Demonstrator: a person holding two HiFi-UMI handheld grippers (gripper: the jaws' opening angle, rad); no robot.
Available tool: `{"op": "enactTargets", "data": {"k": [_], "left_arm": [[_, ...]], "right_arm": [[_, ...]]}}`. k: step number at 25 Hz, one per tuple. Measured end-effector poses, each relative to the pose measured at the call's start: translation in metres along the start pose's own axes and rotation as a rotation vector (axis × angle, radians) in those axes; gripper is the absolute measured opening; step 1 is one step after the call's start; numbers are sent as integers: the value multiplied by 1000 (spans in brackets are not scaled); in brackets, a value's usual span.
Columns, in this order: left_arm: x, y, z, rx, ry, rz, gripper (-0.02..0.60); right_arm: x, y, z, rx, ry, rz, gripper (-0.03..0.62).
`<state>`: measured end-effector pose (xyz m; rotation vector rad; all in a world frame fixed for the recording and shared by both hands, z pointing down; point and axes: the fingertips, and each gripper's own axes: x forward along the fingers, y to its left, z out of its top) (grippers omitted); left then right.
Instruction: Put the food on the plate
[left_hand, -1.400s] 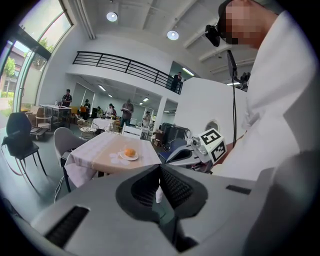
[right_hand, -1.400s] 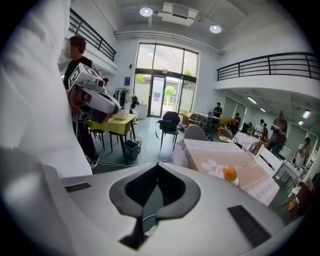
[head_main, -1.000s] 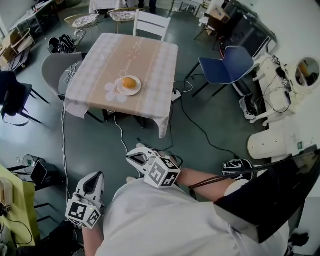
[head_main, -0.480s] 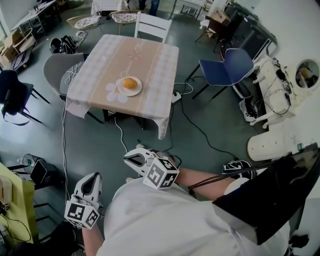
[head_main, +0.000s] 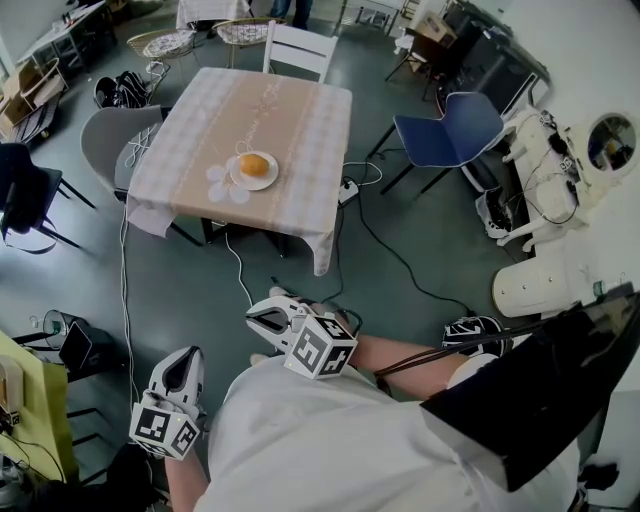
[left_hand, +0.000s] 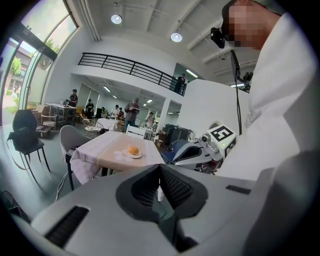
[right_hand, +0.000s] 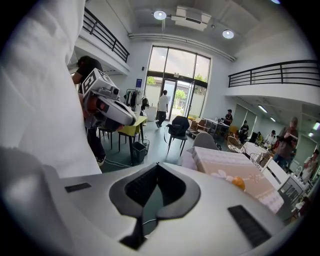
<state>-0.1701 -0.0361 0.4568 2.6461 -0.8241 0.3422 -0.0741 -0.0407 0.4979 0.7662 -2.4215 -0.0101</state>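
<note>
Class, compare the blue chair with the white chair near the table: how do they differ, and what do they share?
The blue chair has a moulded shell on thin dark legs; the white chair has a slatted back. The white chair stands at the table's far edge; the blue chair stands apart, to its right. Both are upright and unoccupied.

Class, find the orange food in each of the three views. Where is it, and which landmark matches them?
Head view: the orange food, upper left of centre, on the white plate.
Left gripper view: the food, small, left of centre, above the jaws.
Right gripper view: the food, right of centre.
Shared landmark: the cloth-covered table under it.
</note>
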Motion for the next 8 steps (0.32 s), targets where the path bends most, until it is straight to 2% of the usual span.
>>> {"op": "enactTargets", "data": {"k": [8], "left_arm": [[7,7,4,-5,8,-1,9]], "right_arm": [[5,-10,-2,-2,3,4,12]]}}
